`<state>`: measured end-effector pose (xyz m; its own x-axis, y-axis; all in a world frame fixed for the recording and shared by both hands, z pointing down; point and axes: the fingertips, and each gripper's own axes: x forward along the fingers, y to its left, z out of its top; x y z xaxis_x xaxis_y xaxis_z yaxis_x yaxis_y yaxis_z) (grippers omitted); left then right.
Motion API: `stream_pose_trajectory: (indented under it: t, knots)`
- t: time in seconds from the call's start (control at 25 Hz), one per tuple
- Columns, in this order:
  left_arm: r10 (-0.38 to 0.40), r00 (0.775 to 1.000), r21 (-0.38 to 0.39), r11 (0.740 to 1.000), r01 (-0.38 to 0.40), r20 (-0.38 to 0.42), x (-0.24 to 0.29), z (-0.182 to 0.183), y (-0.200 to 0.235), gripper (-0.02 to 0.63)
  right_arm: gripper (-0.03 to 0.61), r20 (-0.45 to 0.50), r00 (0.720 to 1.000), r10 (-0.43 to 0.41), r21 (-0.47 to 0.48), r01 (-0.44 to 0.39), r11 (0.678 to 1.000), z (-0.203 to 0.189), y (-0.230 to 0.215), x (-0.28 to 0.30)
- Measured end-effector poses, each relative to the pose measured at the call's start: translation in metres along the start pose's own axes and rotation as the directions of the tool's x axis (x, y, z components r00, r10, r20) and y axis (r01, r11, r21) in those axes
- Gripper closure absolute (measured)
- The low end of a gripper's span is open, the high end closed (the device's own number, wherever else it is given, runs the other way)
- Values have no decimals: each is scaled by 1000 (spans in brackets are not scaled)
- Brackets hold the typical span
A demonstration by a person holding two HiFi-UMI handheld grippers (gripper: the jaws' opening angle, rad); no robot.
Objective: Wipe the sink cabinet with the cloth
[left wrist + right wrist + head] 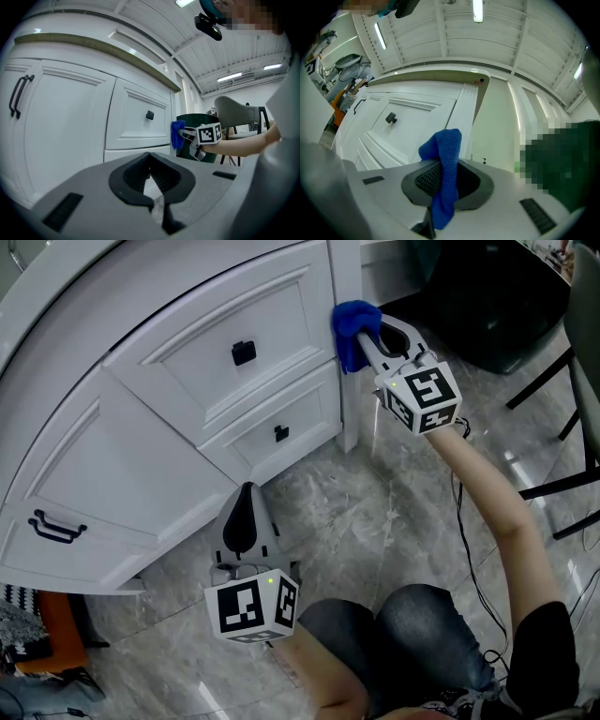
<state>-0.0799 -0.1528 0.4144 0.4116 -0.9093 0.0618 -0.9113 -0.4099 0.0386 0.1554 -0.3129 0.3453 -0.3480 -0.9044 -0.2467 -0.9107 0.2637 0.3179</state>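
Where the white panelled sink cabinet (141, 456) ends in its plain corner post, ahead of the right gripper's fingers, a bright blue terry cloth (352, 329) lies against the post's edge at the height of the upper drawer. Grey marble-patterned floor (375, 531) spreads beneath both tools. The right gripper (367, 336), held out on an extended bare arm, has its jaws closed on the cloth (447, 150). A fold of the fabric stands up beyond the fingertips, and the rest hangs down between the ribbed black pads. To the left of those fingers and a little apart sits the upper drawer's small square black knob (244, 352). The left gripper (246, 512) is held low over the floor, well apart from the right one. It points at the cabinet's lower edge without touching it. In its own view its jaws (151, 173) meet at the tips with nothing between them. Well off to the left of those closed fingers, a thin black bar handle (56, 526) sits on a cabinet door. From that same view the cloth (177, 134) shows far ahead and to the right, beside the post.
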Motion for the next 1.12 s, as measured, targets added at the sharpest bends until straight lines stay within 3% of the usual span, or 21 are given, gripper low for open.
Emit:
stream_pose_trajectory:
  t: [1.12]
  knots:
    - [-22, 1000, -32, 999, 22, 10, 3, -1, -2, 609, 518, -106, 994, 24, -13, -26, 1000, -78, 27, -17]
